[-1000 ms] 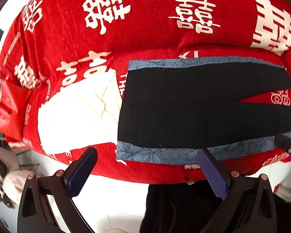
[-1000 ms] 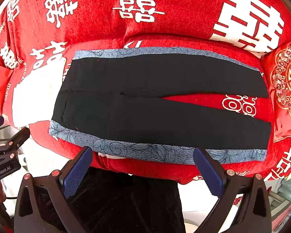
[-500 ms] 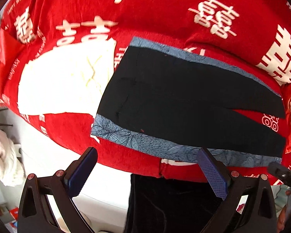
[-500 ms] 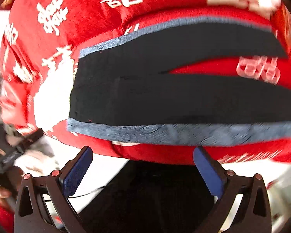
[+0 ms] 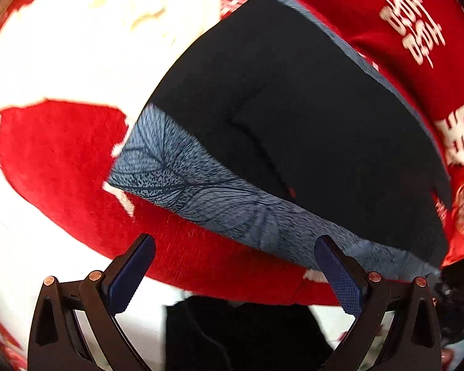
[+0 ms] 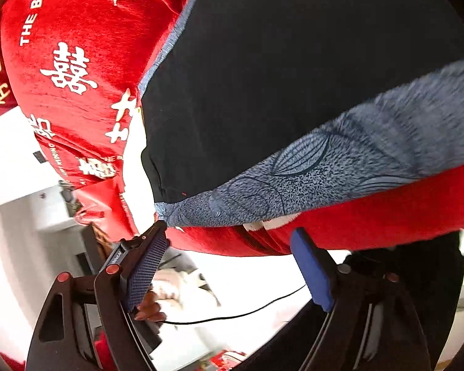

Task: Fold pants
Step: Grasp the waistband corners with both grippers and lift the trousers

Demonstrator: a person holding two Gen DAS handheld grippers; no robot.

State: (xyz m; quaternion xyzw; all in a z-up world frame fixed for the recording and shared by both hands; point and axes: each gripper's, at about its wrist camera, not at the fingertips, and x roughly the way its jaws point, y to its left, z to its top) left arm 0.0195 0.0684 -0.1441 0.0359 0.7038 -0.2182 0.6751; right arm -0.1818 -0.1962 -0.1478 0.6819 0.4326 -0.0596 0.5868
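Black pants with blue-grey patterned side bands lie flat on a red bed cover. My left gripper is open and empty, just short of the near band by the waist corner. In the right wrist view the pants fill the upper frame, with the near band running across. My right gripper is open and empty, close under the band's left corner. The pant legs' far ends are out of view.
The red cover carries white characters and a large white patch. The bed's near edge drops to a bright floor. A black cable and dark clothing lie below the edge.
Both grippers have moved much closer to the near blue-grey band, and both views have tilted. The right gripper has shifted toward the waist end. The pants have not moved.
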